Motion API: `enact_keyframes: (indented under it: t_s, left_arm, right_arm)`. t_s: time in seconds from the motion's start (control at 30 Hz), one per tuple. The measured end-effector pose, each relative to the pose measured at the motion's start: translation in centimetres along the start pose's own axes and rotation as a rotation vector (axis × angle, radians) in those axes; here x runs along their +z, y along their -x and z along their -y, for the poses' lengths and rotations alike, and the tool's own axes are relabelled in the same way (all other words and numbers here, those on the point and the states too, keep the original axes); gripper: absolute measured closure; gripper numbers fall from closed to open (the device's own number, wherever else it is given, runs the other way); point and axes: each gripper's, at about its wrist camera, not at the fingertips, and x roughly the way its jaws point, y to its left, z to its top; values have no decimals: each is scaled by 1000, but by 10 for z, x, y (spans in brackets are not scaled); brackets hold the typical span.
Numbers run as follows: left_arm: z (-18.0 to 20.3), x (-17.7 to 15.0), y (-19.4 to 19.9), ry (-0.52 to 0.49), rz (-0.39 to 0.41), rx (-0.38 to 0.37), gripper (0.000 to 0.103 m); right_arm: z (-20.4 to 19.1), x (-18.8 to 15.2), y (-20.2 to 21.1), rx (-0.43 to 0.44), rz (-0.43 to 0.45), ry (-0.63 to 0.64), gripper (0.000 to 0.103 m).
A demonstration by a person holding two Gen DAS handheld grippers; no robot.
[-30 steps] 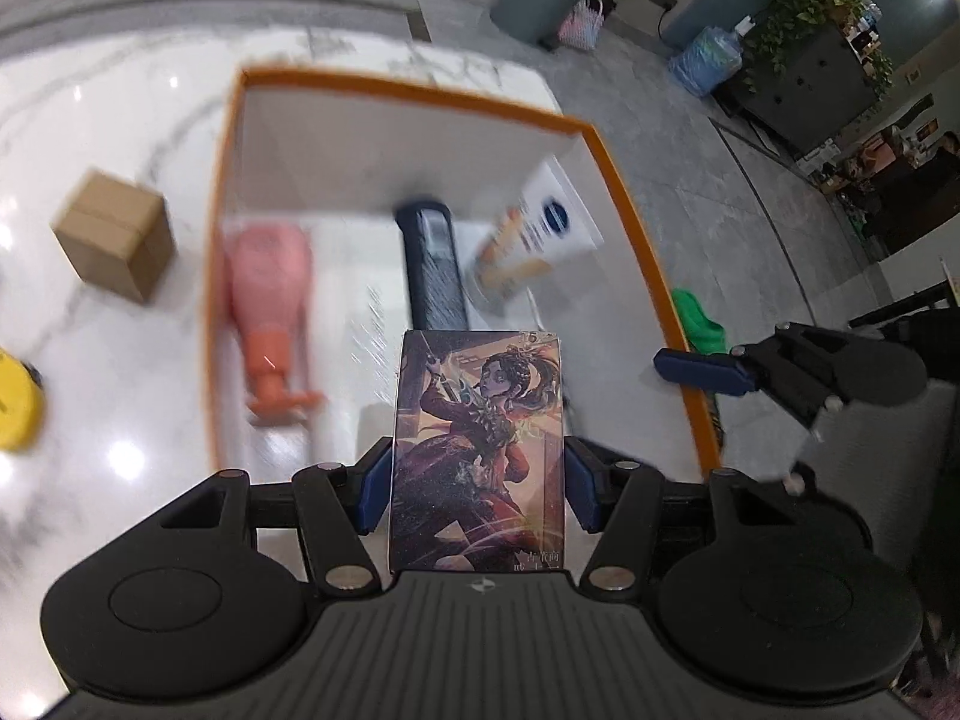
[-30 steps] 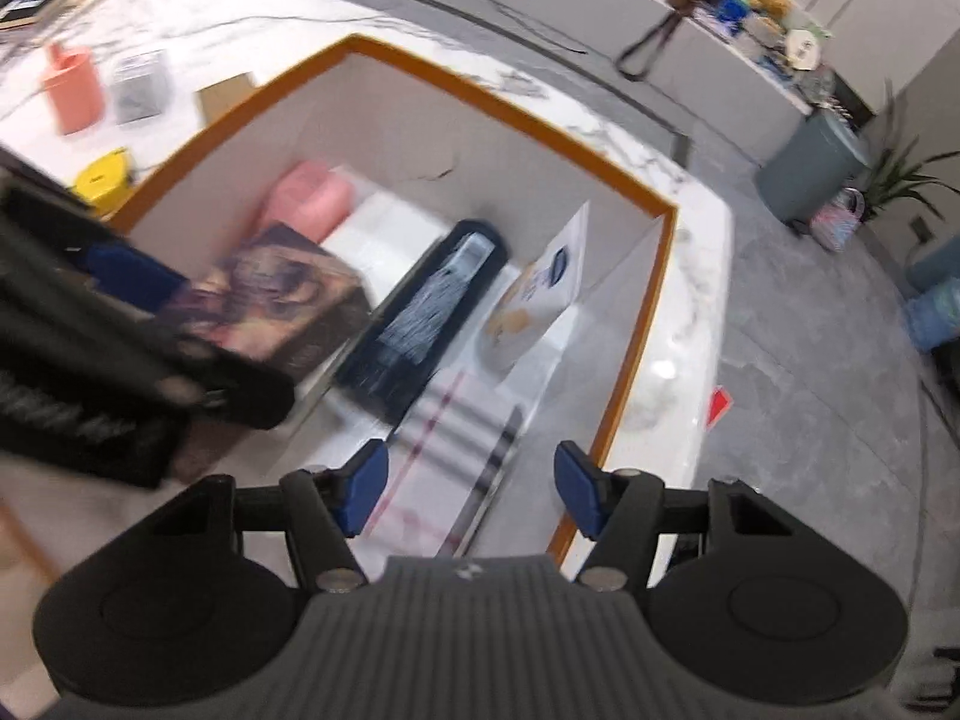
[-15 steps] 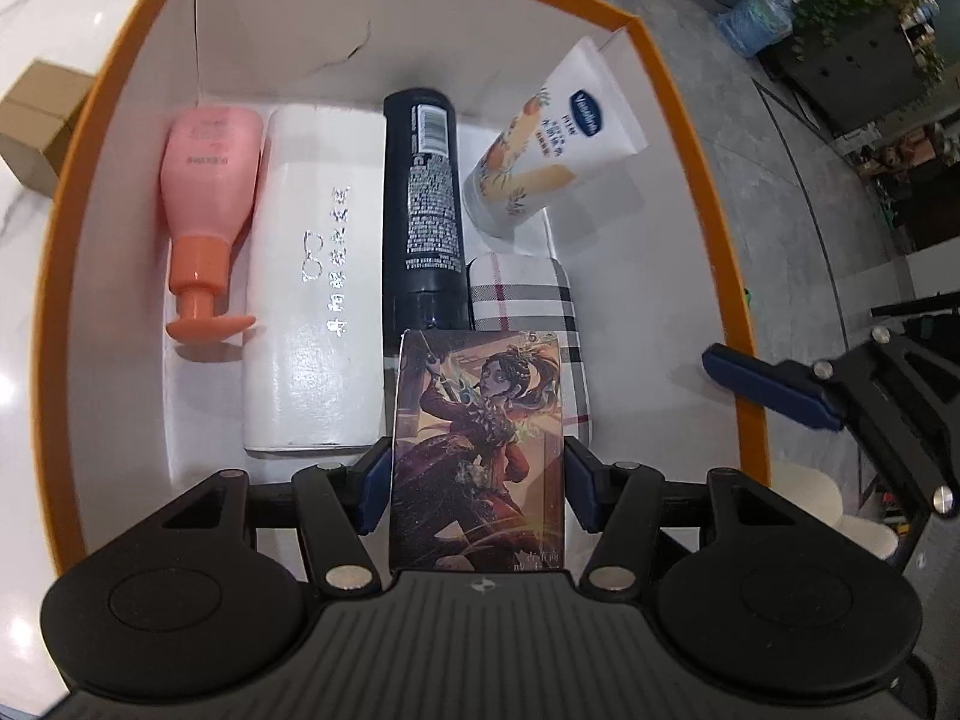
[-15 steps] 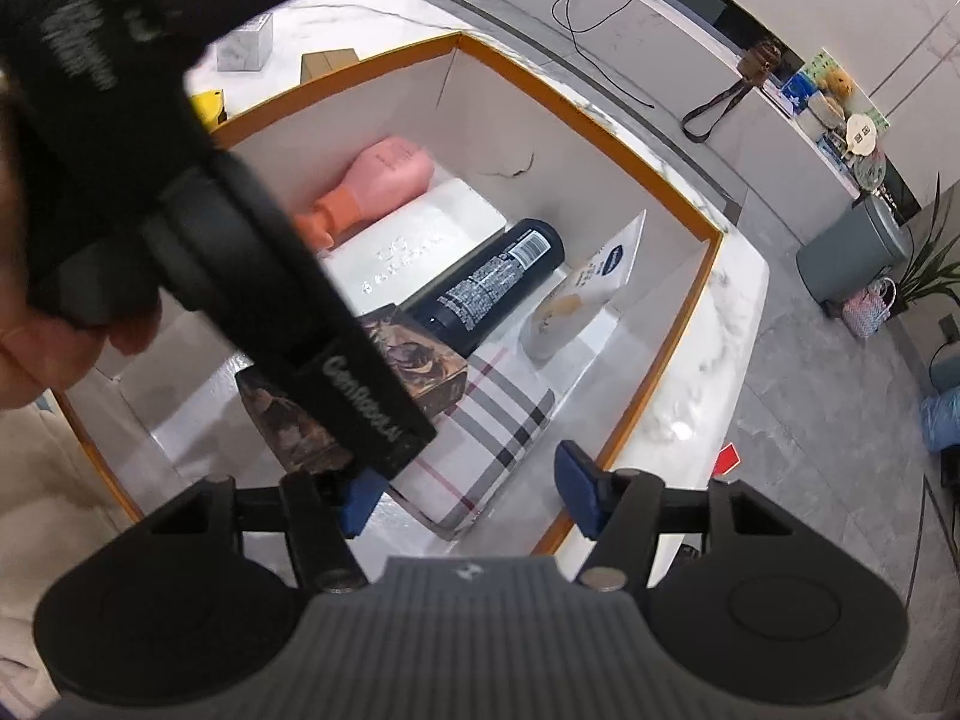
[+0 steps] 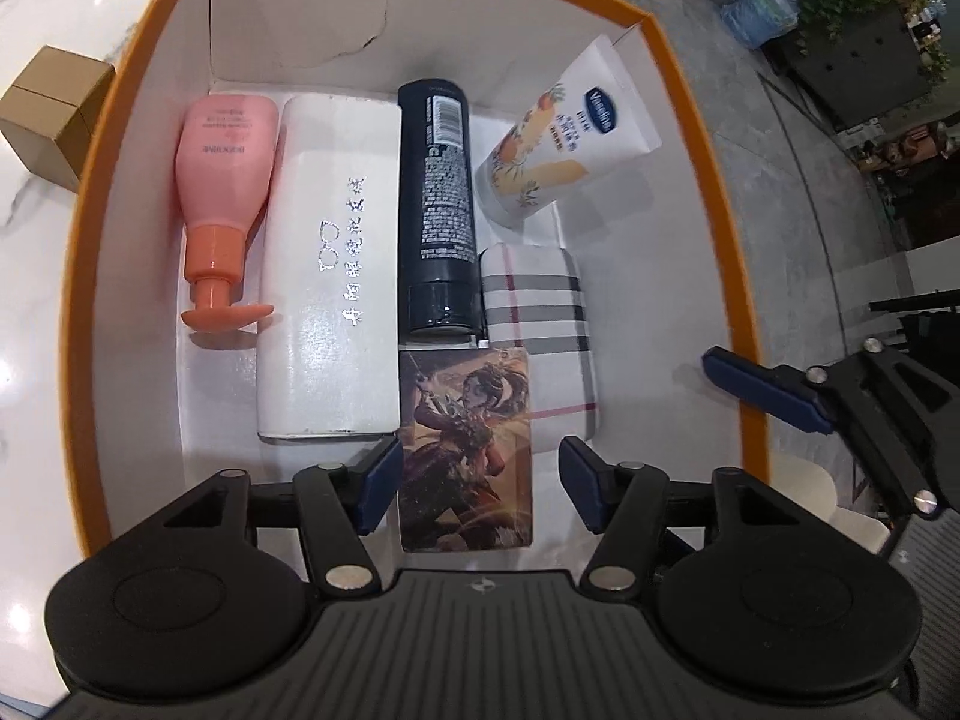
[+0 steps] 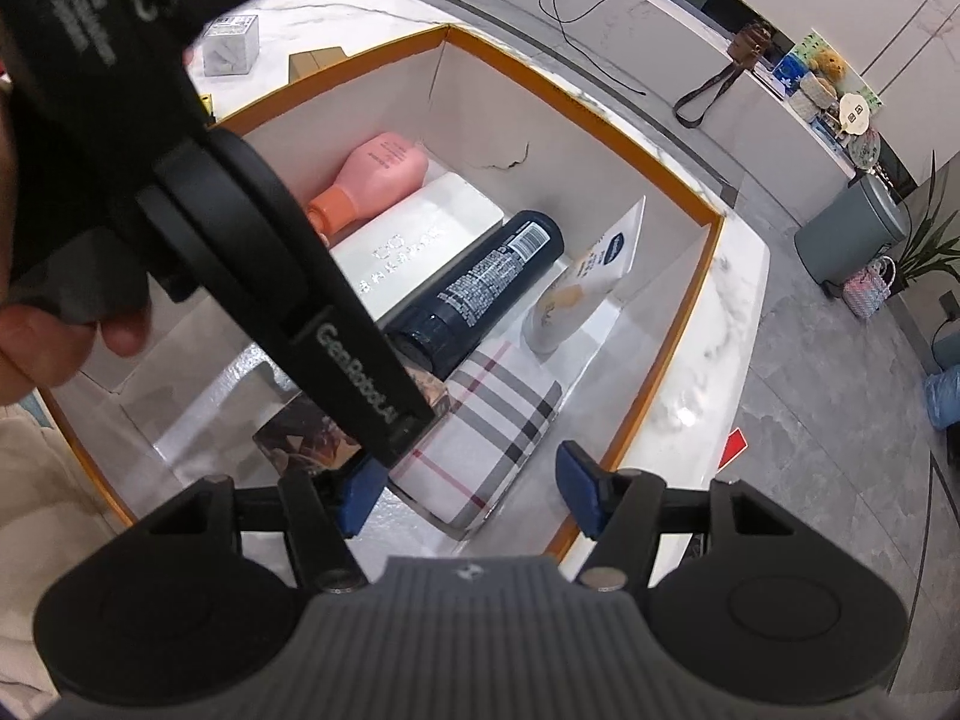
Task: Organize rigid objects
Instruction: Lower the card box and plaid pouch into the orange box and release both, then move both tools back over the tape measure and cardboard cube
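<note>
The picture card box [image 5: 467, 450] was seen lying flat on the floor of the orange-rimmed box [image 5: 708, 138], in the near part of it, with its long axis running from the near wall toward the far wall and the printed figure facing up. Its far short end was set against the cap of the black bottle [image 5: 437, 204], its left edge was just beside the long white box [image 5: 333, 264], and its right edge overlapped or touched the plaid case [image 5: 540, 324]; which of the two could not be told. The left gripper [image 5: 477, 483] was held over the card box with its jaws spread apart, a blue pad on each side and a gap visible at the right pad, so nothing was being gripped. The black bottle, the white box and the pink pump bottle [image 5: 222, 180] were laid parallel, the pump pointing toward the near wall. The lotion tube [image 5: 564, 138] was leaned at a slant in the far right corner. The right gripper [image 6: 468, 495] was held above the near right rim, its jaws open and empty. A small cardboard box [image 5: 51, 114] was seen on the marble table [image 5: 36, 228] outside the rim.
</note>
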Motion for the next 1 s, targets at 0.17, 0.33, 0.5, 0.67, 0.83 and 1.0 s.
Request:
enact_keyframes:
  t_s: [0.17,0.33,0.5,0.67,0.83,1.0]
  left_arm:
    - [1,-7,26,-40,42,8,39]
    - [4,-21,69,-131,158,10,40]
    - [-5,-41,118,-234,303,65,40]
    - [-27,-61,157,-298,397,146,40]
    - [-61,-76,189,-317,466,219,40]
    - [-94,-88,210,-342,508,271,40]
  right_arm:
    - [-3,2,8,-5,-4,-13,39]
    - [-7,5,22,-5,9,-54,35]
    - [-18,12,41,31,73,-98,35]
    - [-39,28,54,58,137,-116,35]
    - [-64,53,61,89,171,-115,34]
    - [-95,81,61,103,214,-78,28]
